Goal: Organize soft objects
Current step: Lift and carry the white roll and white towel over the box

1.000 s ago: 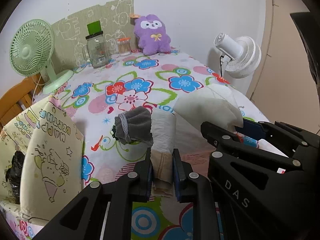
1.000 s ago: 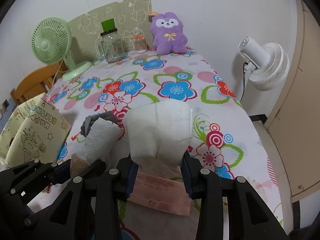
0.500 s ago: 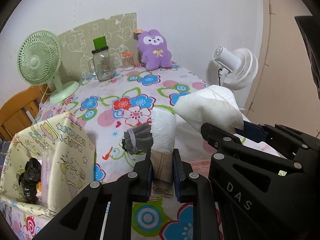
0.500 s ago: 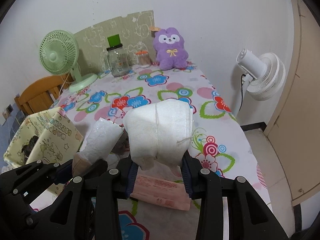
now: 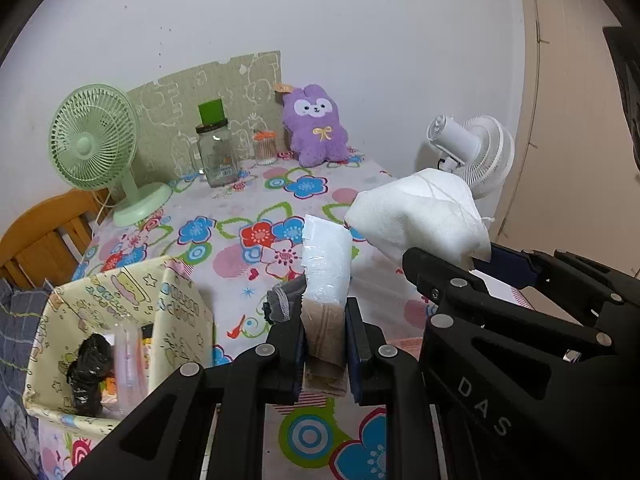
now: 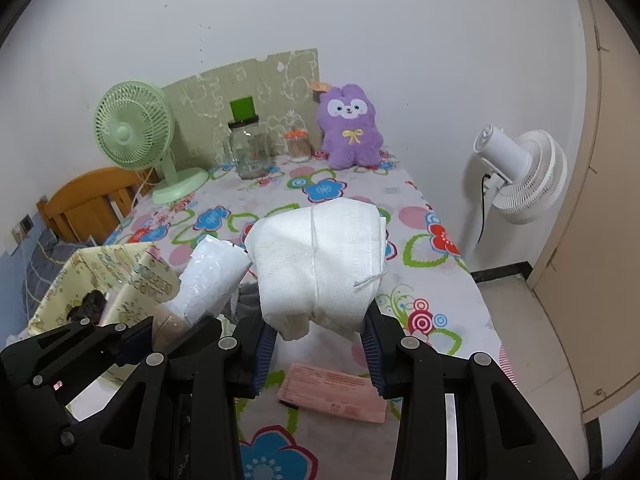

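Left wrist view: your left gripper is clamped narrow on a plastic-wrapped packet, beige at the pinched end, white and crinkled above, standing up out of the jaws and clear of the table; behind it a grey cloth lies on the floral tablecloth; your right gripper sits just to the right, with the white cloth bundle sticking up from it; down at the left a yellow patterned box stands open, a black crumpled thing inside it.

Right wrist view: your right gripper is partly closed around the white cloth bundle, pads pressing both sides, bundle lifted off the table; a loose thread hangs from its right side; a pink paper slip lies flat on the cloth below the jaws; the packet leans beside the bundle, the two near but not clearly touching.

Far end of table: green fan, glass jar, purple plush; white fan stands off the table's right edge.
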`<state>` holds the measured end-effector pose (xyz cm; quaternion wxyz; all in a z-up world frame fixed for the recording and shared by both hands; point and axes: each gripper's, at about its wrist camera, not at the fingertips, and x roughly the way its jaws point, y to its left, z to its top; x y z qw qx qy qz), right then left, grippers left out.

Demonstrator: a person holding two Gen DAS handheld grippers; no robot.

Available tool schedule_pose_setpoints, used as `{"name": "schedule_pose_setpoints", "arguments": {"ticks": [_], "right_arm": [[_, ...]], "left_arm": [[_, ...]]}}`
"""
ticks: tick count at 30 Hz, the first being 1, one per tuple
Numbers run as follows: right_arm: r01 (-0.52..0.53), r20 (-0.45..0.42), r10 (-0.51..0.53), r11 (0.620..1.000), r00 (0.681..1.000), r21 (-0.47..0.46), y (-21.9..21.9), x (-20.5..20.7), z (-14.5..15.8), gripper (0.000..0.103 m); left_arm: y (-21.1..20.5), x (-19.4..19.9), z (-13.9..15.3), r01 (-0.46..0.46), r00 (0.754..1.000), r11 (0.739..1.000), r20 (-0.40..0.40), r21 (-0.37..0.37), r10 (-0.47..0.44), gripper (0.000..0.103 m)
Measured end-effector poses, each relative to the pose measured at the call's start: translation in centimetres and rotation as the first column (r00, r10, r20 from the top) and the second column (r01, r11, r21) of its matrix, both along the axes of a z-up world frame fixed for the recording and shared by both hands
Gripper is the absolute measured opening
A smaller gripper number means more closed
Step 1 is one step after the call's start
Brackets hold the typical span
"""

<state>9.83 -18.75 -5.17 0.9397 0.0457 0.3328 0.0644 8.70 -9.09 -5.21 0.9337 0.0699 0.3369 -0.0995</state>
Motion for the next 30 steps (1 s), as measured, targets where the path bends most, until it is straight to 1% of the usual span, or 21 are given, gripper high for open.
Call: {"name": "schedule_pose_setpoints", "arguments": {"ticks": [8,14,21,30], "right_arm": [[-0.014,0.029,0.014,1.000,0.999,0.013,0.4,-1.1,2.0,0.042],[-0.030,0.054,0.030,1.000,0.998,0.004,1.3,-1.7,3.2,0.042],[-0.043,0.064,0.043,0.999,0.997,-0.004,2.5,-2.2,4.1,0.042],[-0.069,0.082,0.070,0.997,0.994,-0.019,4.8,-2.7,5.0,0.042]], "left_arm": [[0.5,-0.8,1.7,0.012,1.000,1.000,0.015,-0.025,-0.011,0.016],[1.1,-1.6,2.8,-0.002,0.999,1.000,0.037,-0.006,0.002,0.016],[2.1,-2.1,3.5,-0.015,0.999,1.000,0.037,-0.005,0.015,0.016],[4.0,-2.6,4.0,-0.023,0.998,1.000,0.055,-0.010,0.023,0.016]]}}
